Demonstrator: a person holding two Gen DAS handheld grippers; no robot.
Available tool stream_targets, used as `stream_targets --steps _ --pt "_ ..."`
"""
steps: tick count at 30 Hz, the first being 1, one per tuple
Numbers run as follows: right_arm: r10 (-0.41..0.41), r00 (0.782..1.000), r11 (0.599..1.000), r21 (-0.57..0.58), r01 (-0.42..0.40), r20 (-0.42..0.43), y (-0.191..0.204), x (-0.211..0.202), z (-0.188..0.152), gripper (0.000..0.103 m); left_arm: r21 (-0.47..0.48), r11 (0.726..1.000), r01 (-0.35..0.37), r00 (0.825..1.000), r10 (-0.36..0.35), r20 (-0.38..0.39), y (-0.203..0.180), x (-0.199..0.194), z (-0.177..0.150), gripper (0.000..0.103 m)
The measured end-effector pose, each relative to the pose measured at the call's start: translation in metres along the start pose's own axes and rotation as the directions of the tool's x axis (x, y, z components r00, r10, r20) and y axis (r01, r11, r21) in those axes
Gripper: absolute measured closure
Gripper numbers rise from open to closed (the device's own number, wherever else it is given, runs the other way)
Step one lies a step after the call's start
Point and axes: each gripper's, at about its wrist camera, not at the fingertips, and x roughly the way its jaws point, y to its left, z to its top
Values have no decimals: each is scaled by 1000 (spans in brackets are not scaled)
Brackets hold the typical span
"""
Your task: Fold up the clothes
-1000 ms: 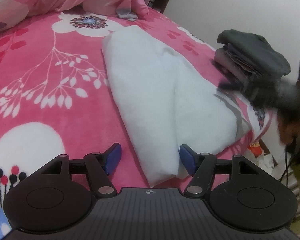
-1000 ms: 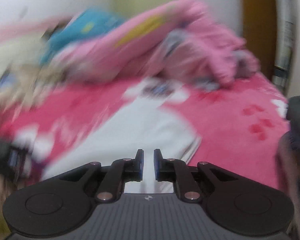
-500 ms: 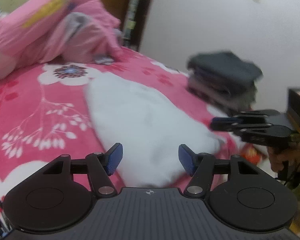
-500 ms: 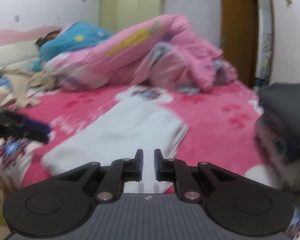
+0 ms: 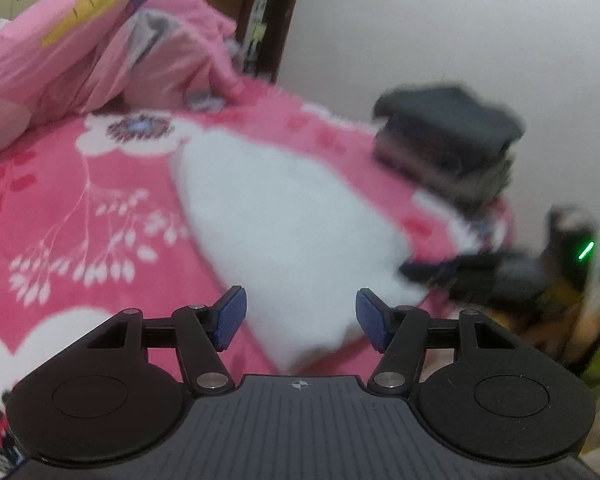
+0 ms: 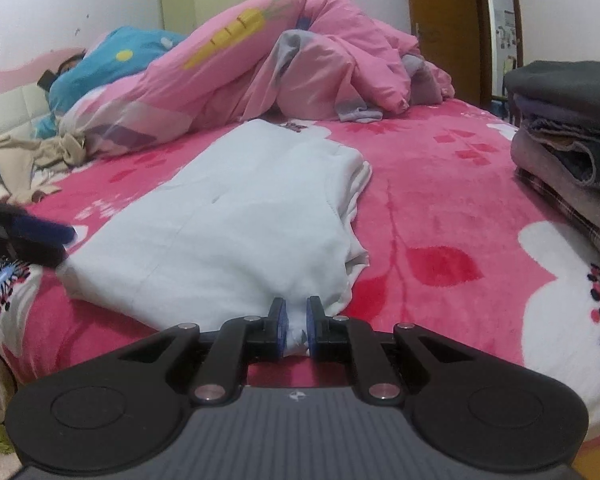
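Right gripper [image 6: 296, 326] is pinched on the near hem of the white garment [image 6: 240, 216]. The garment lies part-folded on the pink floral blanket [image 6: 440, 200], long axis running from that gripper away toward the far-left, with a folded dark stack [image 6: 572, 136] to the right. Left gripper [image 5: 298, 316] is spread wide, holding nothing, hovering at the garment's near-left corner [image 5: 300, 344]; it's the free one, so any next fold likely turns on it taking that corner.

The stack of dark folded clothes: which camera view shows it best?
The right wrist view: the stack of dark folded clothes is sharp, with separate layers visible, though cut by the frame edge. The left wrist view shows the whole stack, but blurred.
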Motion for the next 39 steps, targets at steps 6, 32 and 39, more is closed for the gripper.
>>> stream_targets --steps 6,32,39 --pt "-4 1000 1000 19 3 18 1 1 -3 92 -20 998 54 998 -53 30 7 27 35 41" --pt "46 999 984 169 -46 7 -1 71 35 92 -135 991 -18 999 12 -43 47 69 20 42" --pt "38 999 987 154 -40 18 -1 70 33 92 -134 991 -16 1000 16 2 56 84 64 41"
